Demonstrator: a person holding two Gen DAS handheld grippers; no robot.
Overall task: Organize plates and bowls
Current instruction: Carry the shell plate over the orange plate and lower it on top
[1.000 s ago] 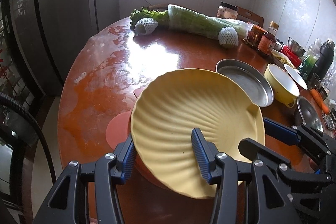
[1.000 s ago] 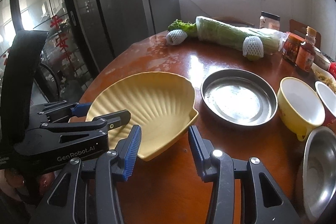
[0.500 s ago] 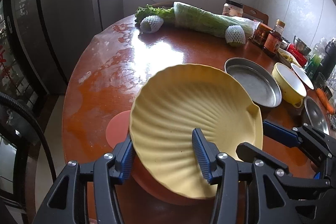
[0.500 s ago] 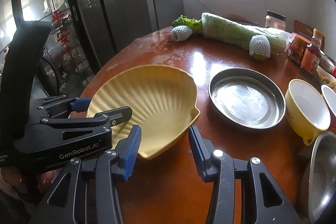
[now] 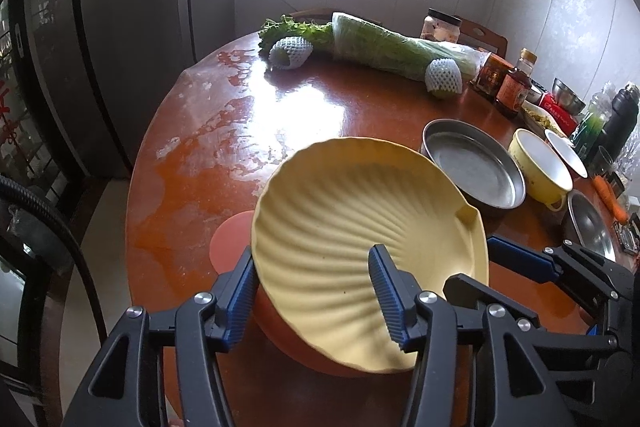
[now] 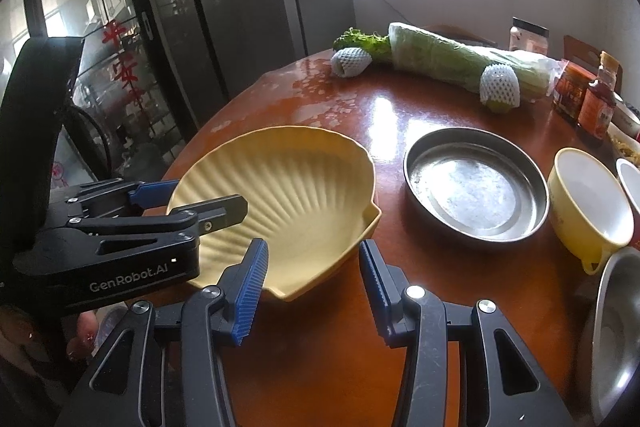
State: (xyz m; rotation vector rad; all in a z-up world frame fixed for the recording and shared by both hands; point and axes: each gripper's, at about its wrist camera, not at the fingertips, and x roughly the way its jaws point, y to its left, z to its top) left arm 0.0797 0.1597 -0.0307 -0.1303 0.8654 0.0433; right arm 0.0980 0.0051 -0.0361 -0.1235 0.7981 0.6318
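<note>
The shell-shaped yellow plate (image 5: 360, 227) sits low in the left wrist frame, right of centre, tilted, with its near rim between the jaws of the left gripper (image 5: 316, 291). One blue pad lies against the plate's outer underside at lower left; the other stands over the ribbed inner face. These jaws have just been opening a little with the plate between them; whether the pads still press on it cannot be told. An orange-red plate (image 5: 232, 239) shows beneath the yellow one, on the red-brown desk (image 5: 192, 163).

In the right wrist frame the same yellow plate (image 6: 288, 199) occupies the centre left, with the left gripper (image 6: 188, 203) reaching in from the left edge over and under its rim. The right gripper (image 6: 312, 283) is at the bottom centre, jaws apart with only bare desk (image 6: 400, 103) between the pads; its left pad is just beside the plate's near edge, apart from it.

To the right of the yellow plate, apart from it:
- a round steel pan (image 6: 476, 183);
- a yellow bowl (image 6: 588, 203) with a white interior, further right;
- a steel bowl (image 6: 616, 331) at the lower right edge.

Along the far desk edge, upper right: wrapped leafy greens (image 6: 444, 55), two fruits in foam netting (image 6: 500, 83), sauce bottles (image 6: 596, 99).
</note>
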